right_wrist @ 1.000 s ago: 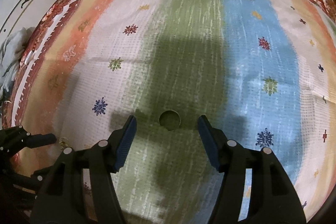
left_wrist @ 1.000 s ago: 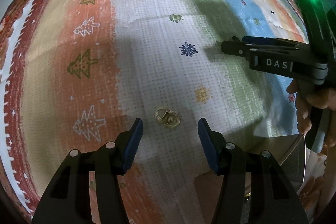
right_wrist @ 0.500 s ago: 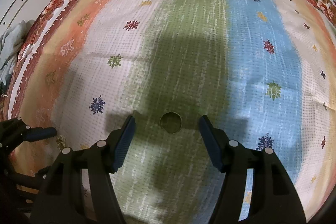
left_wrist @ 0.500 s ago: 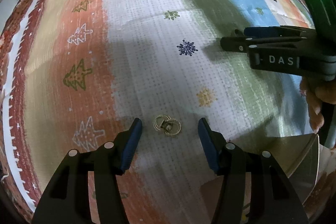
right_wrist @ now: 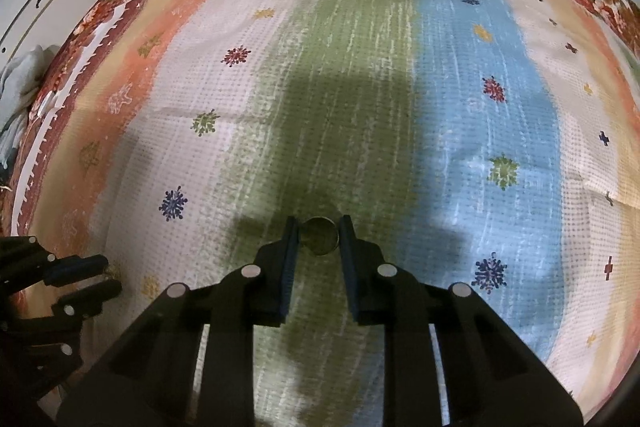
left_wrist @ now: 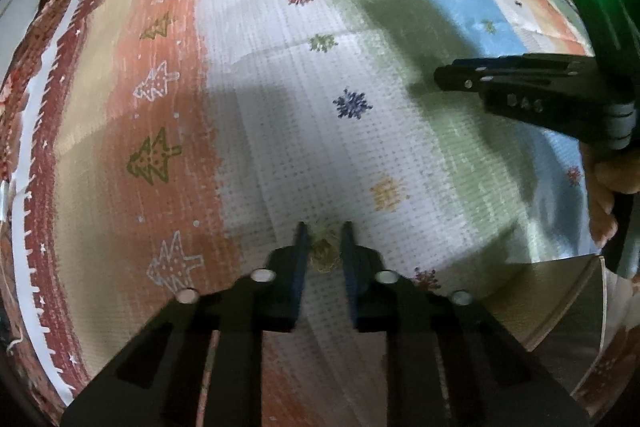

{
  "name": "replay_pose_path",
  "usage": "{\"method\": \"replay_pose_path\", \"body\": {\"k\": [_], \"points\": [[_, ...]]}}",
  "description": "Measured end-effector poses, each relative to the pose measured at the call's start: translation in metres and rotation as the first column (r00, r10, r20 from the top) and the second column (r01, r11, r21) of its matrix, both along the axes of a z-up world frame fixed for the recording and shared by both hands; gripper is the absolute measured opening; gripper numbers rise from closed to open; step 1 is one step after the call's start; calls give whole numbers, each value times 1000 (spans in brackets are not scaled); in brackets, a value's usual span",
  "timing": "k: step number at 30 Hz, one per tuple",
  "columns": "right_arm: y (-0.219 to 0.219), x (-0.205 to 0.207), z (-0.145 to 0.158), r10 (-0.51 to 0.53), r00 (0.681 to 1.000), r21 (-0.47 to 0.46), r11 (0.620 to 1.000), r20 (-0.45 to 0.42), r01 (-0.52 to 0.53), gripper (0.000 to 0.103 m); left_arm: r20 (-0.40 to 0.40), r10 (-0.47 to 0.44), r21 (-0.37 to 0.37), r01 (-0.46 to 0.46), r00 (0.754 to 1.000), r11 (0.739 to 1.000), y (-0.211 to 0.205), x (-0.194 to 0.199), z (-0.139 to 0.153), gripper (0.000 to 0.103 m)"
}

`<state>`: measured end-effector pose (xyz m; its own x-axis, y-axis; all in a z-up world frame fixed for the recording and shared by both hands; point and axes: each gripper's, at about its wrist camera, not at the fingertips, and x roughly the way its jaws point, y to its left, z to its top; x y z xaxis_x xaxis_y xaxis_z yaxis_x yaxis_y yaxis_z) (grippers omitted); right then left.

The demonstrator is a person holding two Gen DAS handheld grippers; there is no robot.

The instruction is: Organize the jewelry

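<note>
Left jaws: the left gripper (left_wrist: pixel 324 241) has its blue pads drawn in on a small gold earring cluster (left_wrist: pixel 323 254), low in the centre of the left wrist view; the piece is blurred, but the pads look to touch it on both sides.
Right jaws: the right gripper (right_wrist: pixel 318 233) is narrowed around a thin bangle ring (right_wrist: pixel 319 235), low centre of the right wrist view; the pads sit at the ring's left and right edges, and whether they press it firmly I cannot tell.
Surface: both pieces lie on a striped printed cloth (left_wrist: pixel 280 87), the gold cluster on a white band, the ring on a green band.
Other gripper seen: the right tool shows at the right edge of the left view, the left tool at the lower left of the right view, so the two work near each other but apart.
Container: a clear box corner (left_wrist: pixel 560 291) shows at the lower right of the left view; what it holds is not visible.
Step in hand: likely the grasp itself, both pieces being pinched on the cloth and neither clearly lifted.
Next move calls for: a gentle straight lift that keeps the thin ring from slipping out and the small cluster from snagging the weave, then carrying them toward the box, if that is their place.
</note>
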<state>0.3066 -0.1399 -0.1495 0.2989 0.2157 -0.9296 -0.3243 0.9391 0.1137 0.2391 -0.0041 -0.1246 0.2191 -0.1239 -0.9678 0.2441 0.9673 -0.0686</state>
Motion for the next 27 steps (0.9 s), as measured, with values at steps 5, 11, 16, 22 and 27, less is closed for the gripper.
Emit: {"method": "replay_pose_path", "body": {"k": [5,11,16,22,27], "points": [[3,-2,3,10,1000,-4,1000,6,-10,22,10,-8,-5,8,1000,1000,0,-2,5,13],[8,-9,11,31,999,-4,999,21,-31,22,43,-11,-23,12,999,1000,-5,-5,17,12],[8,-13,16,33,999,-3,999,32,-33,22,66,-12,-33,14,998,999,-5,-9,28,12],[9,-20,29,39,998,5,999,53,-39,22,88,-6,-43,10,996,999,-1,-12,39,12],[10,-27,37,47,997,10,999,64,-47,22,107,3,-59,3,994,998,0,-15,50,13]]}}
